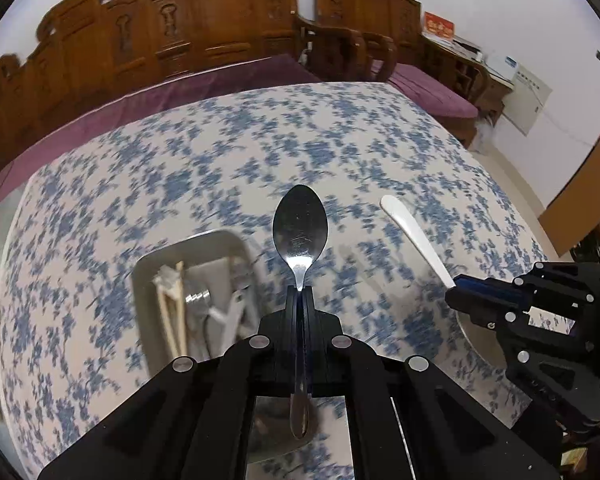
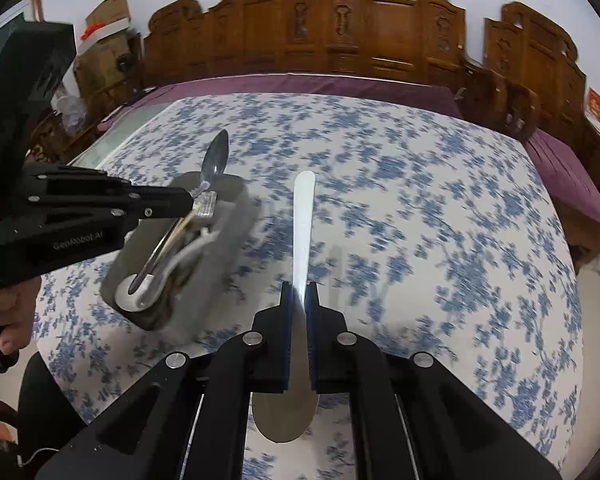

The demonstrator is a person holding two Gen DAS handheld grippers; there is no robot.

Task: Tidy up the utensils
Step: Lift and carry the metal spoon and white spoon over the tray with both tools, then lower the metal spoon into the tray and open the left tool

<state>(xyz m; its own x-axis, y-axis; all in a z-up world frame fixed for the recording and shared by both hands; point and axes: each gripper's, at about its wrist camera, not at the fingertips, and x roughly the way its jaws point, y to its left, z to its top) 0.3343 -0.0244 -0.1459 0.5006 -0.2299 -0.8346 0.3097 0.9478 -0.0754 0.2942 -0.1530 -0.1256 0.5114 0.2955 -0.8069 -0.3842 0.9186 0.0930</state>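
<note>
While both tools hang above the flowered tablecloth (image 1: 220, 152), the sorting tray (image 1: 148, 264) lies at about nine o'clock from the left gripper (image 1: 300, 289) in the left wrist view, low and just beside its fingers. Chopsticks (image 1: 172, 312), a fork (image 1: 198, 296) and some white pieces already lie in it, their lengths running along the tray's long side, roughly twelve to six.

The left gripper's jaws are pressed together on the neck of a metal spoon (image 1: 300, 228); the bowl points to twelve o'clock and the handle end hangs back toward six, under the tool. The spoon's long axis is therefore close to parallel with the tray, only offset to the right of it.

Further right, at about three o'clock, the right gripper (image 1: 456, 292) clamps a white spoon (image 1: 412, 236), whose handle slants up toward eleven o'clock. In the right wrist view its jaws grip the flat handle edge-on, the handle running to twelve and the wide bowl at six beneath the fingers (image 2: 286, 320).

From that view the tray (image 2: 240, 208) sits at ten o'clock, with the left gripper (image 2: 192, 200) directly over it. The left hand is judged the nearer one: a short sideways carry should line its spoon over a compartment. The right hand's spoon has more tablecloth to cross, and both tools would crowd the tray if they went together.
</note>
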